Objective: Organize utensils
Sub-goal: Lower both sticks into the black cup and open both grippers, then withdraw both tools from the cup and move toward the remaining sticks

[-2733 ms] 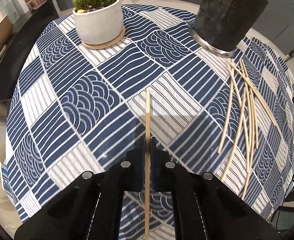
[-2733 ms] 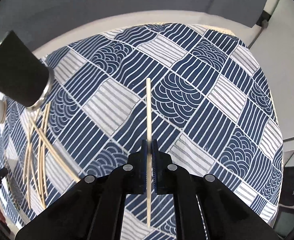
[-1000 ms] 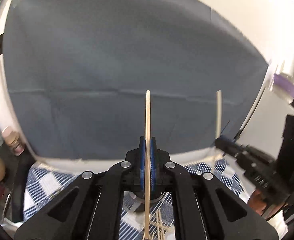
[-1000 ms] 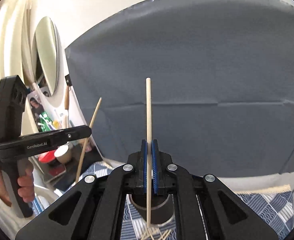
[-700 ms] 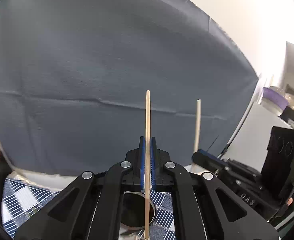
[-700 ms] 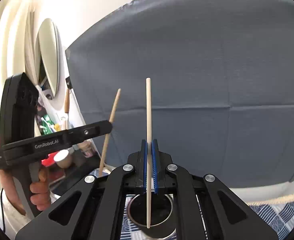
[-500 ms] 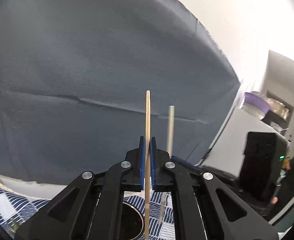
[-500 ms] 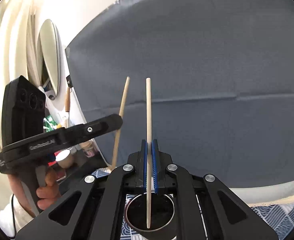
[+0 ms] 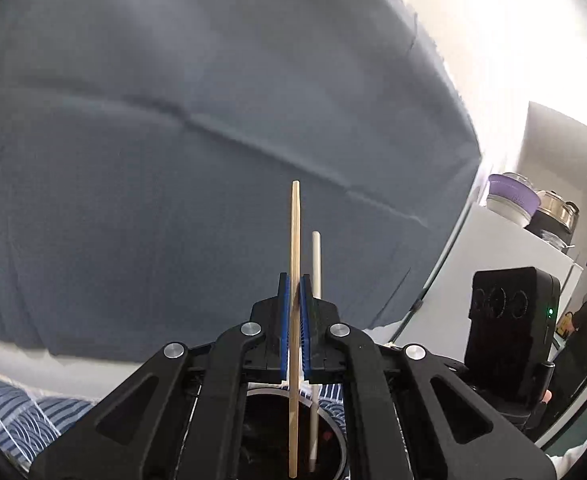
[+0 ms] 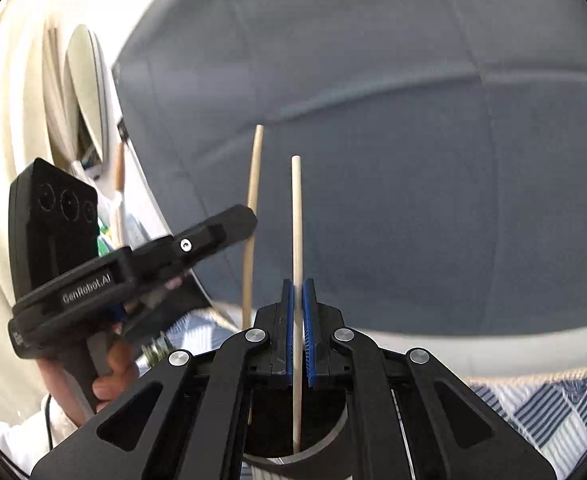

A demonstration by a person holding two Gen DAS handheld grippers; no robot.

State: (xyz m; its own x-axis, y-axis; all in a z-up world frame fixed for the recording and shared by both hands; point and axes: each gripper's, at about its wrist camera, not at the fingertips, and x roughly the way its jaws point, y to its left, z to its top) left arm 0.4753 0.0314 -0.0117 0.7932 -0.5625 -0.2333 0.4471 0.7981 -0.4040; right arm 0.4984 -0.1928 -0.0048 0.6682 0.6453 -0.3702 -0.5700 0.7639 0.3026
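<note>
Two pale wooden chopsticks stand upright over the mouth of a dark cylindrical holder (image 9: 293, 432), each pinched in a hand-held gripper. The left chopstick (image 9: 294, 320), slim, straw-coloured and tapering toward its top, passes between the blue ribbed pads of the left hand-held gripper (image 9: 294, 328), whose jaws are closed tight on it; its lower end hangs inside the holder's round, metal-rimmed opening. The right chopstick (image 10: 296, 280), lighter and round-tipped, is clamped the same way in the right hand-held gripper (image 10: 298, 332), its lower end dipping into the holder, seen here as a matt black tube with a pale band at the rim. Both grippers are black plastic with silver pivot screws and point roughly level, tipped slightly downward, close side by side. In the right wrist view the left device shows at left, a person's hand (image 10: 109, 376) wrapped around its grip. The holder stands on a bench covered by a blue-and-white patterned cloth (image 10: 553, 412) of stripes and wave motifs. A creased grey fabric backdrop (image 9: 173, 160) fills the wall behind.
</note>
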